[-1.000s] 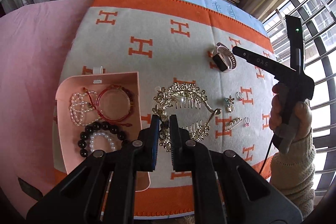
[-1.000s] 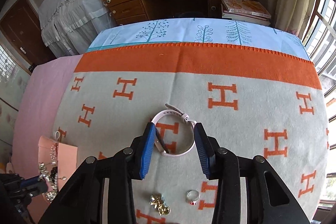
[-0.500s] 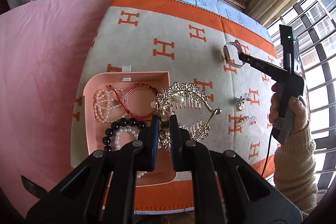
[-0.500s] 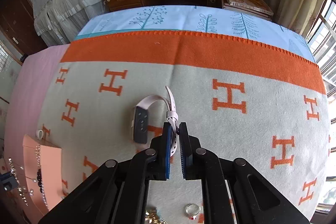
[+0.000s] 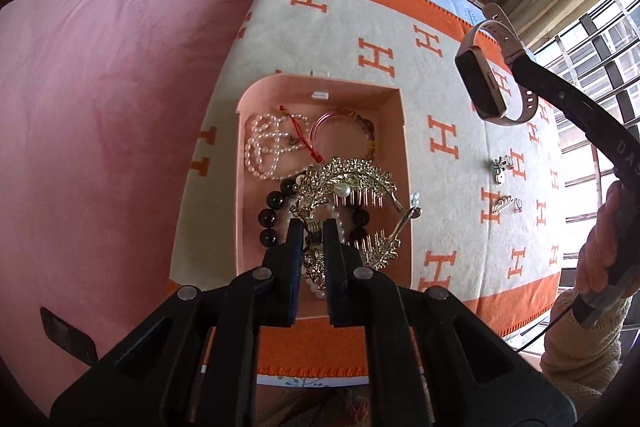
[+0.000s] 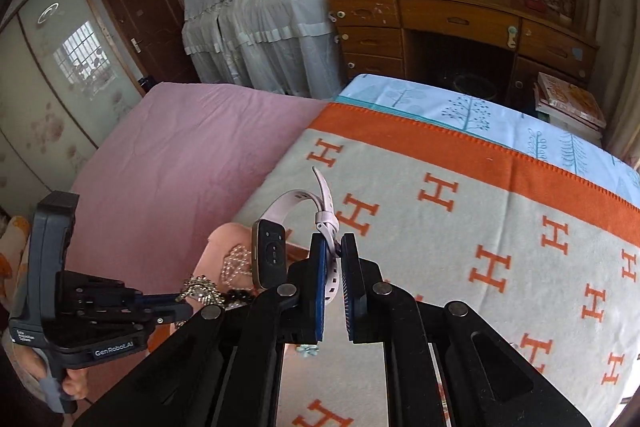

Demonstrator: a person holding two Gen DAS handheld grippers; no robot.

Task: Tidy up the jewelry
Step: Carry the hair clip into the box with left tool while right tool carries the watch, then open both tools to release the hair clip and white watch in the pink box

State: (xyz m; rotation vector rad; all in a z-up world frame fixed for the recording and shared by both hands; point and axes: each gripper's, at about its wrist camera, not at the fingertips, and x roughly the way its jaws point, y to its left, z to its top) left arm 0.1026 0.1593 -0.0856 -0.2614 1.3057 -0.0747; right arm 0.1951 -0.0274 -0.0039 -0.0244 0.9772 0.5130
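My left gripper (image 5: 314, 231) is shut on a gold hair comb (image 5: 352, 179), which hangs just over the pink tray (image 5: 404, 131). In the tray lie a pearl strand (image 5: 264, 143), a red bangle (image 5: 340, 127) and a black bead bracelet (image 5: 268, 215). My right gripper (image 6: 333, 247) is shut on the pale pink strap of a smartwatch (image 6: 270, 255) and holds it in the air above the blanket, close to the tray (image 6: 224, 233). The left wrist view shows the watch (image 5: 480, 87) hanging from the right gripper (image 5: 520, 61) at the upper right.
Small brooches and rings (image 5: 498, 167) lie on the orange and grey blanket (image 6: 440, 227) to the right of the tray. A pink sheet (image 5: 100, 107) covers the bed to the left. A wooden desk (image 6: 460, 23) and stacked books (image 6: 568, 99) stand beyond the bed.
My right gripper closed on the watch strap, lifted the watch off the blanket and swung left toward the tray. My left gripper carried the gold comb left until it hung over the tray.
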